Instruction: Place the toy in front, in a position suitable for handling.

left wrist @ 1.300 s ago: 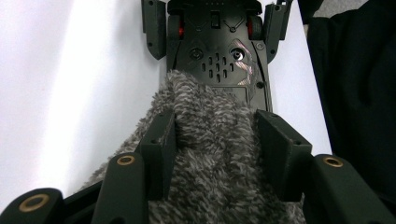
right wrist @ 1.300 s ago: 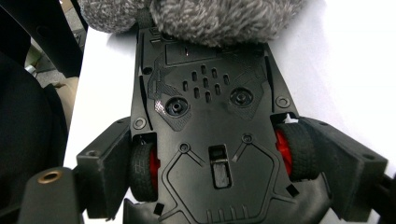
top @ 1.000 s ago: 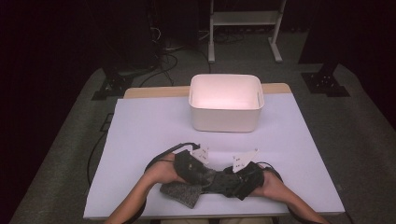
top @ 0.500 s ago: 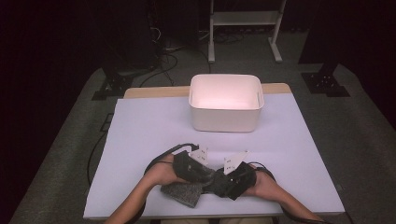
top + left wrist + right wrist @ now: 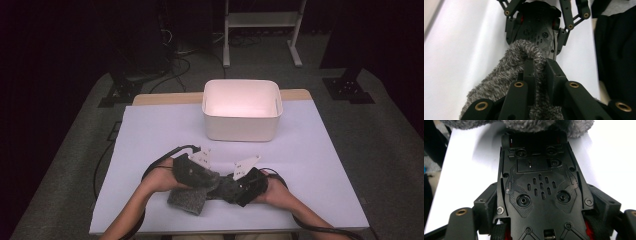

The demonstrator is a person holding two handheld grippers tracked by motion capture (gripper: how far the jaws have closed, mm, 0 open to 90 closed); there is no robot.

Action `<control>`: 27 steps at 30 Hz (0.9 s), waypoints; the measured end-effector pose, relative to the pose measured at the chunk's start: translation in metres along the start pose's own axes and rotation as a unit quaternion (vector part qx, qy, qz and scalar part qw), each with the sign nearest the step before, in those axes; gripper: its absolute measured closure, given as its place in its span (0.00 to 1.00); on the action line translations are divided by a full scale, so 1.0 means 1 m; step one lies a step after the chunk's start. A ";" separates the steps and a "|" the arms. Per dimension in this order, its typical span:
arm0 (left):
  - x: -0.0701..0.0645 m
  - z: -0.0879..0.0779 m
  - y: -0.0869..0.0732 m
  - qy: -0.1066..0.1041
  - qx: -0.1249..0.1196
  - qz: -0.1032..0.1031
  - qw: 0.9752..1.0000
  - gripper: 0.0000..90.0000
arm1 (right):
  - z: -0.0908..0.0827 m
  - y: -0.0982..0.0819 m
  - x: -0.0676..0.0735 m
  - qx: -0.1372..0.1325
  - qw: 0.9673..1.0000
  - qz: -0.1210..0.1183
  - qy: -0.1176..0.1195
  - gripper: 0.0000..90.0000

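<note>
1. The grey fuzzy cloth lies on the white surface, well short of the white bin on the person's side, close to the near edge of the surface. One loose flap spreads flat toward that edge, away from the bin.
2. The left tongs are pinched tight on a raised fold of the cloth. In the left gripper view the pile bulges up and over the black fingertips, so the hold looks deep, not just on the fringe.
3. The right tongs stand wide. Their jaws have just been closing a little, yet what sits between them in the right gripper view is the body of the left tongs, with the cloth beyond it on the bin's side of the frame. They have hold of nothing that I can make out.
4. Handling, as a judgement: the cloth looks light, soft and limp. It will sag and fold from any single hold, and it will not slip easily, since the pile gives the pads plenty of bite. Nothing about it seems fragile.
5. Where to grip: an edge or corner well apart from the left hold, on the flap lying away from the bin, so the cloth hangs spread between two points instead of bunching.
</note>
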State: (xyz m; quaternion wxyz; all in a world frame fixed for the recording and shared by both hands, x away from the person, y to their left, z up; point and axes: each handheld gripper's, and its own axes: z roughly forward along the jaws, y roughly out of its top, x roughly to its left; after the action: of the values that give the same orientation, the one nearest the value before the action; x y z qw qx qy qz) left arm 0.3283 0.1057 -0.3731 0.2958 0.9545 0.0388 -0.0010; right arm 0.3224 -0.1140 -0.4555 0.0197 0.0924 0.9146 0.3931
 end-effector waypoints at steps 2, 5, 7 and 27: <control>0.003 0.004 -0.003 -0.003 0.000 -0.004 1.000 0.88 | 0.004 0.002 -0.003 -0.004 1.000 0.005 -0.006 0.25; 0.006 0.015 -0.006 -0.007 0.010 -0.007 1.000 0.88 | 0.008 0.005 -0.004 -0.006 1.000 0.007 -0.013 0.25; 0.007 0.021 -0.008 -0.012 0.012 -0.008 1.000 0.88 | 0.011 0.005 -0.004 -0.001 1.000 0.006 -0.012 0.25; 0.007 0.002 -0.036 0.001 0.026 -0.032 0.999 0.88 | 0.008 0.004 -0.004 0.008 1.000 0.002 -0.006 0.24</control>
State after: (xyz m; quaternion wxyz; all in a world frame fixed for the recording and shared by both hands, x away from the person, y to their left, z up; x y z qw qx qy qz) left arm 0.3331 0.1342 -0.3953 0.2709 0.9600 0.0697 -0.0108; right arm 0.3282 -0.1065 -0.4585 0.0234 0.0970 0.9174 0.3851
